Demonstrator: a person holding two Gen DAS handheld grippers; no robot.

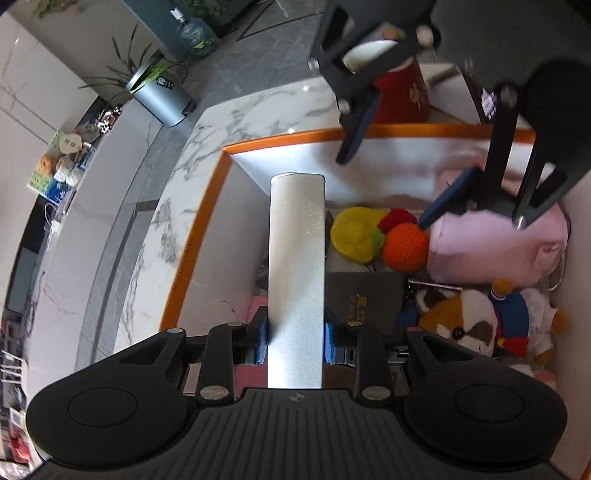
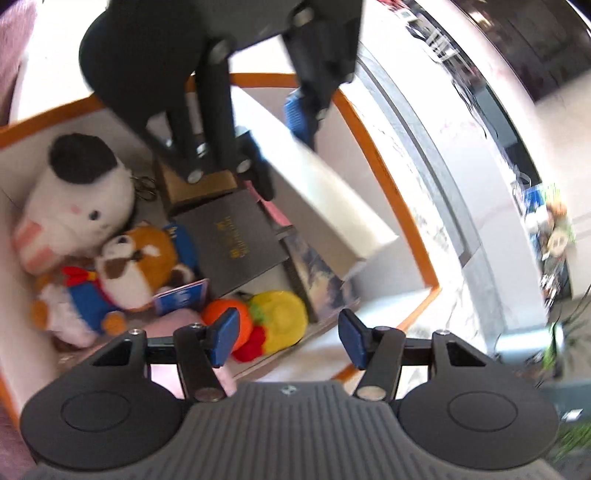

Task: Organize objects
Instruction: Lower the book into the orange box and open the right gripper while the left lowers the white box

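Observation:
My left gripper is shut on a long white flat box, its blue pads pressing both sides. It holds the box tilted over an orange-rimmed white bin. In the right wrist view the same box slants across the bin under the left gripper. My right gripper is open and empty above the bin's near side, and it also shows in the left wrist view. In the bin lie a black book, a yellow and orange crochet toy, a plush dog and a white plush.
The bin stands on a marble counter. A red container is behind the bin. A grey pot with a plant and a water jug stand on the floor beyond. Yarn balls sit on a side shelf.

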